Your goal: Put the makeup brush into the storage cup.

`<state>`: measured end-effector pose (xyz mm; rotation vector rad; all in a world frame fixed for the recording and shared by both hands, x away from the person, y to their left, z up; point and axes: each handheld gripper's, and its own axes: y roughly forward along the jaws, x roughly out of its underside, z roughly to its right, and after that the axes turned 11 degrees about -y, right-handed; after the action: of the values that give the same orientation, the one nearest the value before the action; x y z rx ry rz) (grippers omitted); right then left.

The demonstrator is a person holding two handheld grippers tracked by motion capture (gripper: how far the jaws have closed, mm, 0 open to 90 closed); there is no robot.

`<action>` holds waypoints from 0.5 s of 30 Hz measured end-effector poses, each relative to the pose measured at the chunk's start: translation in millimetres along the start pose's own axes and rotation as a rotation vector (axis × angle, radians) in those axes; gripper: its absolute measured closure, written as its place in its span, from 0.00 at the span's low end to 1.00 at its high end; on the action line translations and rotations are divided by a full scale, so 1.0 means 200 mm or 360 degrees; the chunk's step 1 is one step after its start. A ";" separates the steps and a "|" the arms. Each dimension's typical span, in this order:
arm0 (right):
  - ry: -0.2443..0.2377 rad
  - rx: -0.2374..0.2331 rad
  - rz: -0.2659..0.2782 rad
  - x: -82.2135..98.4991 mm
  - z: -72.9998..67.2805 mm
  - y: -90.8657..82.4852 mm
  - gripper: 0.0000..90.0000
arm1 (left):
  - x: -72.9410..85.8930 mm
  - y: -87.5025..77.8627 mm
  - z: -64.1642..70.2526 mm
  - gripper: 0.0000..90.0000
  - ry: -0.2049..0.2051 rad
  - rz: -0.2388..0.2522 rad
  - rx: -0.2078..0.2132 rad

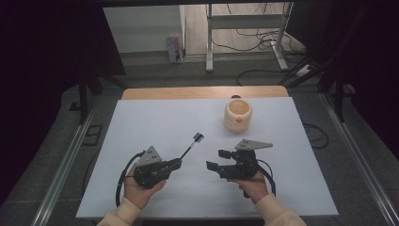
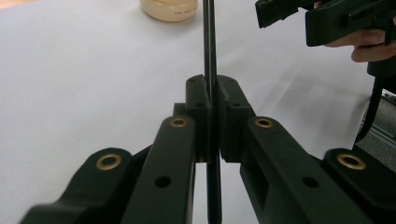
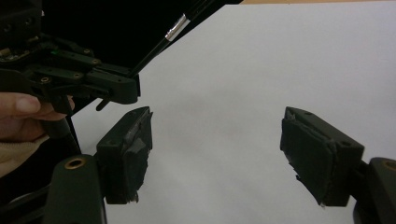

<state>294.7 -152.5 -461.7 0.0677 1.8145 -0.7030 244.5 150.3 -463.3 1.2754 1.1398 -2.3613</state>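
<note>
High view: left claw point(image 1: 176, 163) pinches a thin black brush point(image 1: 190, 145) pointing toward the cream cup point(image 1: 237, 114); right claw point(image 1: 215, 159) stands spread, empty, just beside.

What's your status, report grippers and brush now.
Left gripper shut on brush. Right gripper open, empty, beside it. Cup stands apart, nothing in the way.

Left hand-held gripper point(image 1: 175, 163) is clamped tight, while right hand-held gripper point(image 1: 219, 159) stands wide-jawed, both in hands low above the table
</note>
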 end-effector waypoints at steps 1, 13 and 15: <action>0.0001 -0.0002 0.0001 0.00 0.00 0.00 0.28 | 0.00 0.00 0.00 0.95 0.0001 0.0000 0.0000; 0.0024 -0.0014 0.0029 -0.01 0.00 0.01 0.29 | 0.00 0.01 0.01 0.95 0.0005 0.0008 0.0009; 0.0023 -0.0017 0.0032 -0.01 -0.01 0.01 0.29 | 0.00 0.01 0.01 0.95 0.0005 0.0009 0.0013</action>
<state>295.5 -149.1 -461.3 0.0842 1.8291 -0.6799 244.0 147.1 -463.4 1.2838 1.1276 -2.3630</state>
